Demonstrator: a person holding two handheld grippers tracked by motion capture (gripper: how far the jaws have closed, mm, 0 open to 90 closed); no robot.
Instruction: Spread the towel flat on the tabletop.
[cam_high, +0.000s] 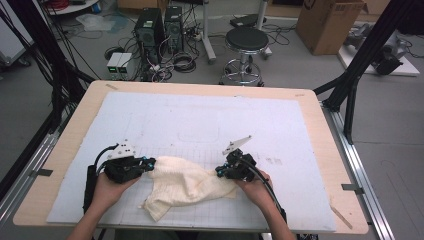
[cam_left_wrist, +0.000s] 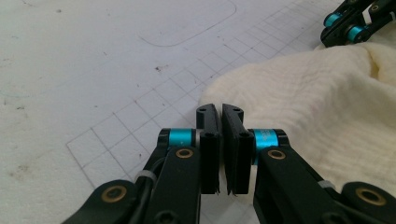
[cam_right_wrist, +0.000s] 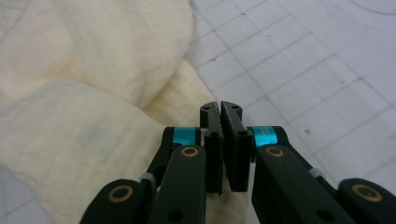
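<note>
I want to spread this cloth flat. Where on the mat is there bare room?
Free: the mat beyond the cream cloth up to its far edge, plus both side strips. Crowded: the near middle, where the cloth lies bunched between left gripper and right gripper.

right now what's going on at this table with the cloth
A person works a cream cloth on the white gridded mat with two handheld grippers. The left gripper sits at the cloth's left edge and the right gripper at its right edge, both with jaws closed together. Whether either has pinched any fabric can't be made out. The cloth lies crumpled between them, not yet spread or folded.
</note>
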